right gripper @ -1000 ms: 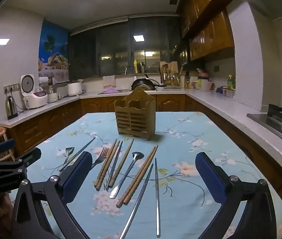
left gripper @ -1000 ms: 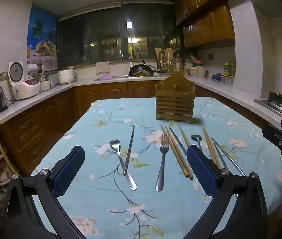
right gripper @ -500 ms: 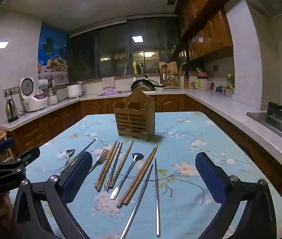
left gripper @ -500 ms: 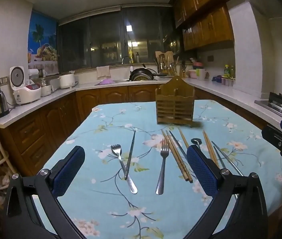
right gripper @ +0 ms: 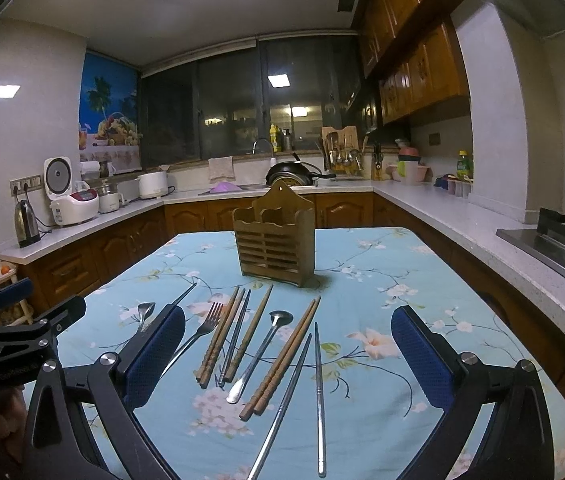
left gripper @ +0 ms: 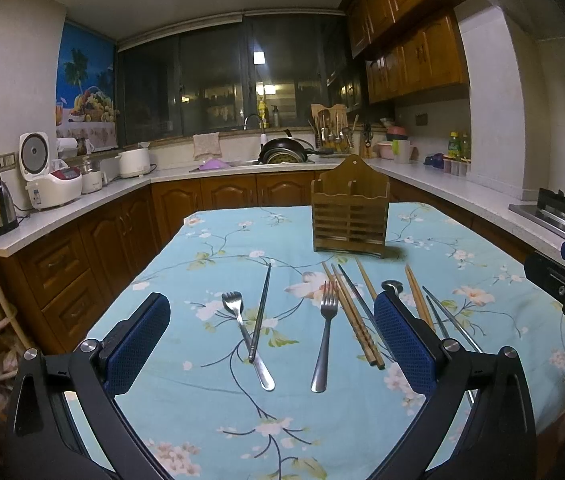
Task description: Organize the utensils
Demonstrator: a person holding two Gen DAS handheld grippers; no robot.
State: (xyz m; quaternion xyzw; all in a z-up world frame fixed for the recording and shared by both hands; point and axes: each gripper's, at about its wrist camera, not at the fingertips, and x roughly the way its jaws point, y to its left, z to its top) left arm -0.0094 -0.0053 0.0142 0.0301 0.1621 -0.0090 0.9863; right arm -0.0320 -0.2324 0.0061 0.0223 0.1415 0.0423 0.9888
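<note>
A home kitchen. Wooden cabinets line the walls above a pale countertop carrying a rice cooker, kettle and wok.

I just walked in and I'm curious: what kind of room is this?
Most likely a home kitchen: a sink counter with a wok, a rice cooker, a gas stove, and a wooden utensil holder on the cloth-covered table.
</note>
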